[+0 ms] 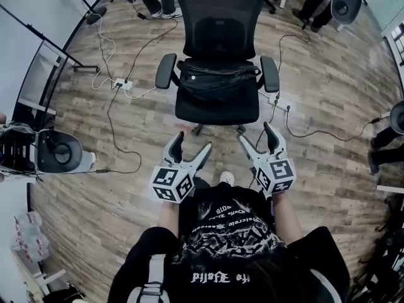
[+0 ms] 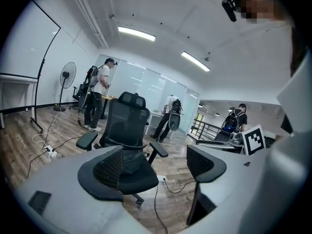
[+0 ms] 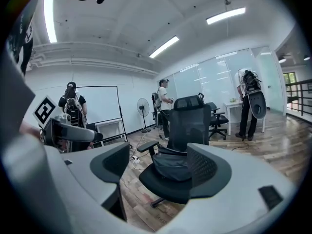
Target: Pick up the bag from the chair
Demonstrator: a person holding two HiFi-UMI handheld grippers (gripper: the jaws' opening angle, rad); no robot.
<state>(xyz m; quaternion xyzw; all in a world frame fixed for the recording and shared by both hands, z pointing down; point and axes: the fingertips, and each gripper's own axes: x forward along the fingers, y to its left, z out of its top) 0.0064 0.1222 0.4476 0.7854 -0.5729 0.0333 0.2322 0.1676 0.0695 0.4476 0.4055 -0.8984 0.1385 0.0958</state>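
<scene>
A black bag (image 1: 216,81) lies on the seat of a black mesh office chair (image 1: 218,109), against its backrest. The same bag (image 3: 171,165) shows in the right gripper view and, partly behind a jaw, the bag (image 2: 131,161) shows in the left gripper view. Both grippers hover over the floor in front of the chair, short of the seat. My left gripper (image 1: 191,145) is open with nothing between its fingers. My right gripper (image 1: 255,134) is open too and holds nothing.
Cables and a power strip (image 1: 122,84) lie on the wood floor left of the chair; another cable (image 1: 297,122) runs on the right. A fan (image 3: 143,106) and whiteboard (image 3: 97,104) stand at the back. Several people stand around the room.
</scene>
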